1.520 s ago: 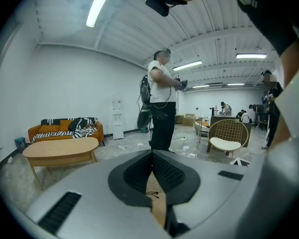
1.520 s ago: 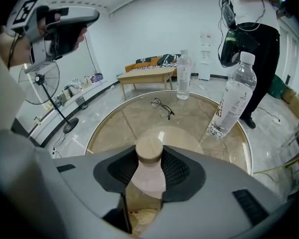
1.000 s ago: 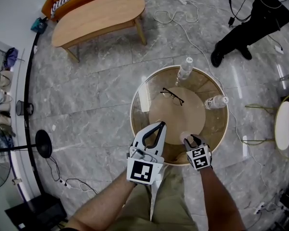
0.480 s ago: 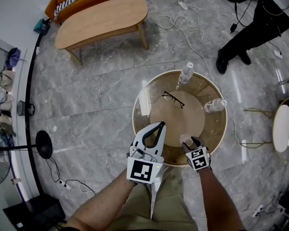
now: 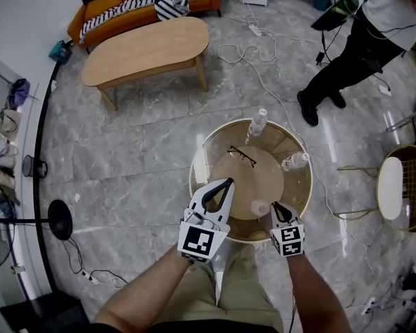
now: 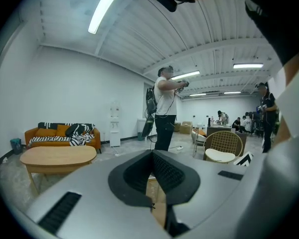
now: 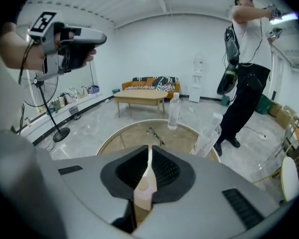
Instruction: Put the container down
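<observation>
The container (image 5: pixel 259 208) is a small pale bottle standing on the round glass table (image 5: pixel 202 159) near its front edge. My right gripper (image 5: pixel 274 205) hangs above it and just to its right, apart from it. Its jaws have just been closing and nothing is between them. In the right gripper view the container (image 7: pixel 143 187) shows below through the thin slit of the right gripper (image 7: pixel 149 148). My left gripper (image 5: pixel 229 181) is shut and empty, held over the table's front left. In the left gripper view the left gripper (image 6: pixel 152 153) points out across the room.
An upright water bottle (image 5: pixel 257 123), a leaning one (image 5: pixel 295 161) and a pair of glasses (image 5: pixel 241 155) are on the table. A person (image 5: pixel 353 40) stands behind it. A wooden coffee table (image 5: pixel 145 44), wire chair (image 5: pixel 395 186), fan stand (image 5: pixel 59 217) and floor cables surround it.
Both grippers have risen and the table looks smaller. The container, at the right gripper's tips before, now stands alone on the table beside that gripper.
</observation>
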`<state>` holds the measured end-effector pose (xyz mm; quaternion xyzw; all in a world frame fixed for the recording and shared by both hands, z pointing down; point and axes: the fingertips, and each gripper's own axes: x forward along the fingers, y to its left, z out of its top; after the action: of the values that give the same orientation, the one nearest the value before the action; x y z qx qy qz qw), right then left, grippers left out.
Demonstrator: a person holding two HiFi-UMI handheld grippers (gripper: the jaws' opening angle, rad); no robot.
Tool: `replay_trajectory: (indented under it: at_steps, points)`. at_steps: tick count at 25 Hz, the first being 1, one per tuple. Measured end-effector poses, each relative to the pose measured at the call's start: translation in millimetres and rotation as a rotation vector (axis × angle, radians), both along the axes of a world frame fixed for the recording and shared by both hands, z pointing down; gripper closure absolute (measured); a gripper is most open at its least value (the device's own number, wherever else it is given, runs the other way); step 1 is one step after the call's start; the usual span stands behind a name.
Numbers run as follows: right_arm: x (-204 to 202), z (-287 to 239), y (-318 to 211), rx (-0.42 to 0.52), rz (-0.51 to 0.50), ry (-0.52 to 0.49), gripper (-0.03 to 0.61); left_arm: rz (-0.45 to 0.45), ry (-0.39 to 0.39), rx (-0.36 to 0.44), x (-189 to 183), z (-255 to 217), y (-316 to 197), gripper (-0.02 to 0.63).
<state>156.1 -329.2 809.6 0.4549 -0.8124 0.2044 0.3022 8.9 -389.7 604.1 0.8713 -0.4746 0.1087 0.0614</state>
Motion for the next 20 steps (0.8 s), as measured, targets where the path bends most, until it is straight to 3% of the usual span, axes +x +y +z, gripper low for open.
replay_trajectory:
  at_steps: [1,7,12,20]
  points:
    - [-1,-16,-2,0.032,0.005,-0.009,0.563,-0.002,0.011,0.001,-2,-5,0,0.598]
    - [-16,-120,-6,0.149,0.085,-0.157,0.565,-0.021,-0.026,-0.035,-18,-29,13,0.598]
    - [-16,-202,-6,0.256,0.177,-0.265,0.565,0.001,0.006,0.023,-15,-66,19,0.598]
    - [-10,-294,13,0.376,0.215,-0.312,0.565,0.022,0.056,0.103,-18,-137,37,0.598]
